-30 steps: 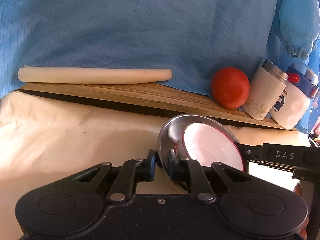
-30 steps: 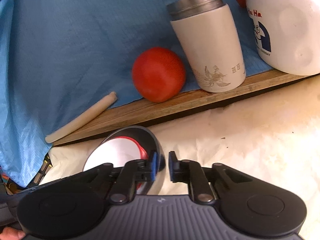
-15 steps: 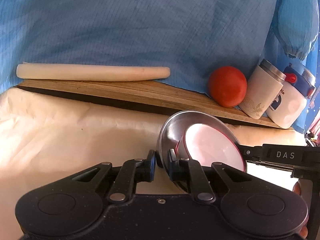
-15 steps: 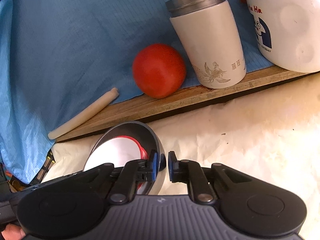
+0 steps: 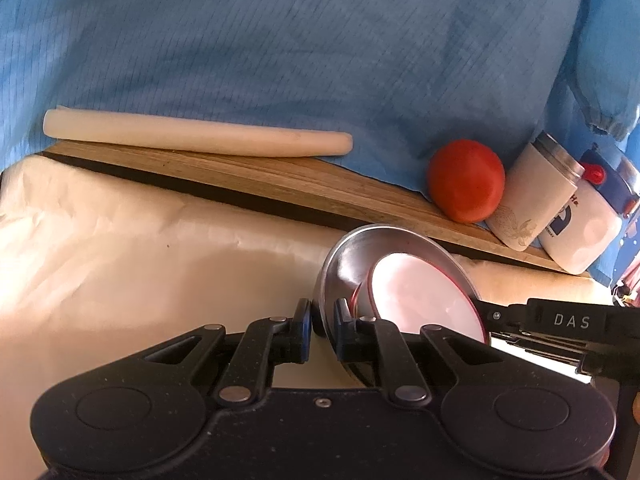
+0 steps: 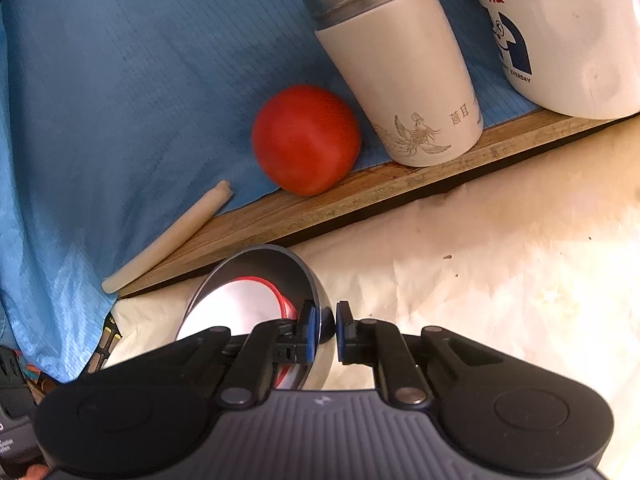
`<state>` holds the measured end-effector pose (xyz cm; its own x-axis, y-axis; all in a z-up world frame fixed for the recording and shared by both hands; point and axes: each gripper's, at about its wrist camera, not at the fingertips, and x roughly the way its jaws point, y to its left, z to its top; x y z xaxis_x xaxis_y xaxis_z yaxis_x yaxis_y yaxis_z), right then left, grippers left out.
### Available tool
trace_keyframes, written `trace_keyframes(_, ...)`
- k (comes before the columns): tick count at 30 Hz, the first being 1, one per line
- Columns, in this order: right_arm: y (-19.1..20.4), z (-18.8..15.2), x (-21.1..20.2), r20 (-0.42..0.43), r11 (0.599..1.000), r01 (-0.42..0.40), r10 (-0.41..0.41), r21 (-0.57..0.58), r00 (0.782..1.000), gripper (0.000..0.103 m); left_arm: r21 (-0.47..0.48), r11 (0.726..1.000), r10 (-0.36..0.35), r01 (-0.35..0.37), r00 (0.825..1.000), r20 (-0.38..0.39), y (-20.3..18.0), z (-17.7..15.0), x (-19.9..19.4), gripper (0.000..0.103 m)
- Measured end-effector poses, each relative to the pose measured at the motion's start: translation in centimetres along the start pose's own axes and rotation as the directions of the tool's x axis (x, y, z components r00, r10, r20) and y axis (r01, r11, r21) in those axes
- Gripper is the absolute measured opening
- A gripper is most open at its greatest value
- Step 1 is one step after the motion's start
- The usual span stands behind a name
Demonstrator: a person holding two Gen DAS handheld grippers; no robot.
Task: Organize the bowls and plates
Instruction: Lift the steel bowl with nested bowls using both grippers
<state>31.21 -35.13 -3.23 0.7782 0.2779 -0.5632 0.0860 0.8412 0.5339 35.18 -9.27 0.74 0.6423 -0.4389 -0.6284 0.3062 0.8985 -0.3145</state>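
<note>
Both grippers pinch opposite sides of one round steel bowl (image 5: pixel 344 264) — the left gripper (image 5: pixel 319 322) and the right gripper (image 6: pixel 327 326) each have their jaws nearly closed on its thin rim. The bowl is tilted above the creased cream-covered surface (image 5: pixel 160 264); a red-rimmed white plate (image 5: pixel 424 300) lies inside it. Behind, on a grained wooden board (image 5: pixel 280 180) — a smooth red tomato (image 6: pixel 306 138), a cylindrical white tumbler (image 6: pixel 400 80), a pale rod (image 5: pixel 192 138).
</note>
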Motion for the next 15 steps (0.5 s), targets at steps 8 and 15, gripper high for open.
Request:
trace_keyframes(8, -0.4, 1.0, 0.6, -0.067, 1.0, -0.007, 0.008, 0.012, 0.998, 0.011, -0.005, 0.999, 0.031, -0.032, 0.997, -0.069, -0.3, 0.7, 0.3, 0.011)
trace_keyframes(15, 0.7, 2.8, 1.5, -0.191, 0.999, 0.034, -0.04, -0.037, 0.981, 0.011, -0.053, 0.998, 0.034, -0.042, 0.988, -0.153, 0.1, 1.5, 1.1, 0.01)
